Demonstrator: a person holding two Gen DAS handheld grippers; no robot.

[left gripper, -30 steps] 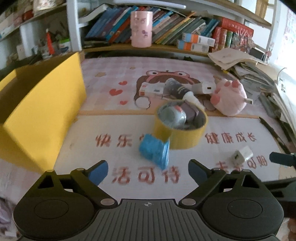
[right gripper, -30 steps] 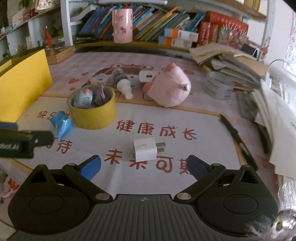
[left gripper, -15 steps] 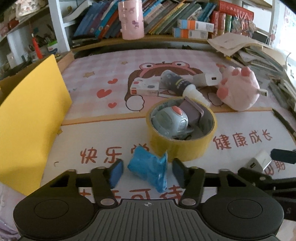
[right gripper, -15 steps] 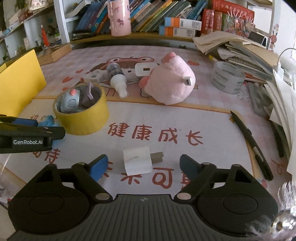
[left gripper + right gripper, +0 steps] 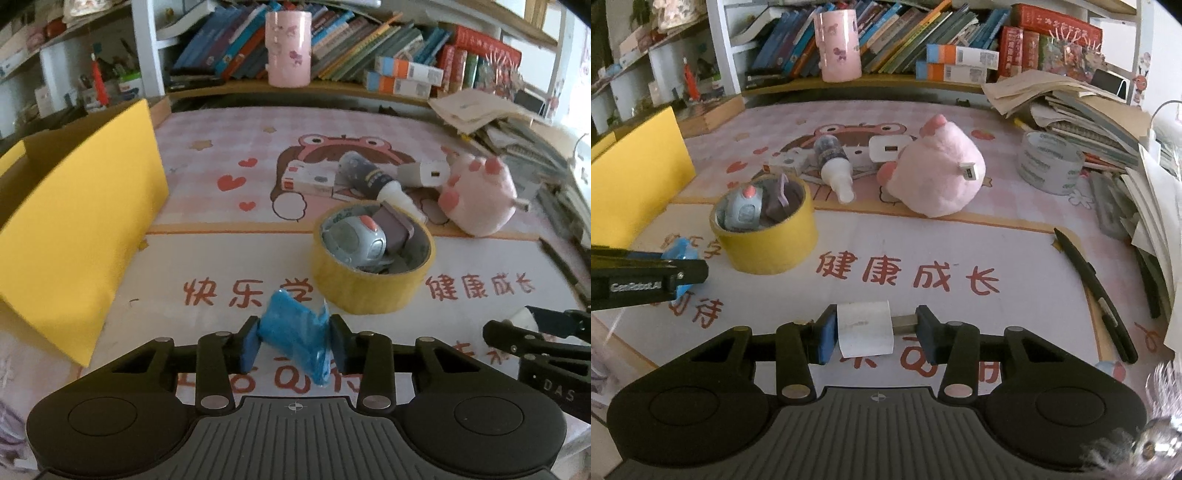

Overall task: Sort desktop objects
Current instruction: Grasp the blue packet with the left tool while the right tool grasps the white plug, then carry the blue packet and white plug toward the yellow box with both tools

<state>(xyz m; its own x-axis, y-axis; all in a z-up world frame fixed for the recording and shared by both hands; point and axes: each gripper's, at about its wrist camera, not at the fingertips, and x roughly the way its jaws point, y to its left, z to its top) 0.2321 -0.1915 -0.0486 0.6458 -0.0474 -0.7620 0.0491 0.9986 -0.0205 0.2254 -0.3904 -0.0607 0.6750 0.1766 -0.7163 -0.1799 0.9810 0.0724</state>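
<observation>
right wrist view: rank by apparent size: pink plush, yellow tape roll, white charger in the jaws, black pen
1. Pink plush
2. Yellow tape roll, close to the plush
3. Black pen: longest, but thin
4. White charger: looks smallest though nearest the camera, so the ranking is safe

You see a crinkled blue packet and, at one o'clock from it, a yellow tape roll ringing a grey gadget with an orange-red button. A plain white charger lies on a white-and-pink checked mat printed with red characters, red hearts and a brown cartoon figure. At twelve o'clock stands a pink patterned cup; at two o'clock, a pink plush; at nine o'clock, a yellow box.
</observation>
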